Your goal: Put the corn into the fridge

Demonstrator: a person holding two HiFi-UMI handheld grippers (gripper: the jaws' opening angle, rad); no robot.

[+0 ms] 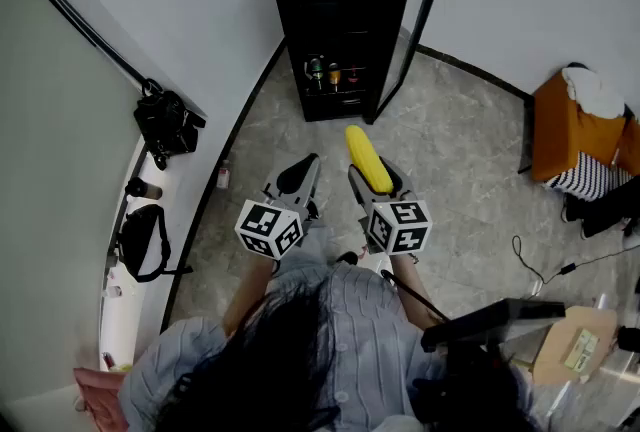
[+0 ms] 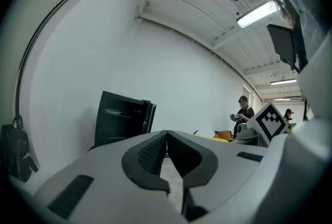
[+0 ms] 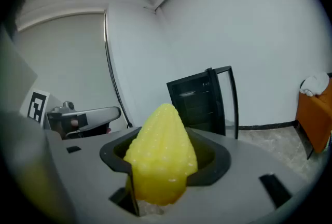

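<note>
A yellow corn cob point(image 1: 367, 158) sticks out forward from my right gripper point(image 1: 375, 172), whose jaws are shut on it; in the right gripper view the corn point(image 3: 162, 153) fills the space between the pads. My left gripper point(image 1: 306, 168) is beside it, shut and holding nothing, its tips touching point(image 2: 166, 134). The small black fridge point(image 1: 337, 20) stands on the floor ahead against the wall, its glass door point(image 1: 412, 25) swung open to the right. Bottles sit on a lower shelf point(image 1: 332, 75). The fridge also appears in the left gripper view point(image 2: 122, 120) and the right gripper view point(image 3: 202, 101).
An orange chair point(image 1: 570, 135) with cloth on it stands at the right. A black bag point(image 1: 167, 123) sits on the white ledge at the left. A cable point(image 1: 545, 270) lies on the stone floor. Other people stand far off point(image 2: 243, 115).
</note>
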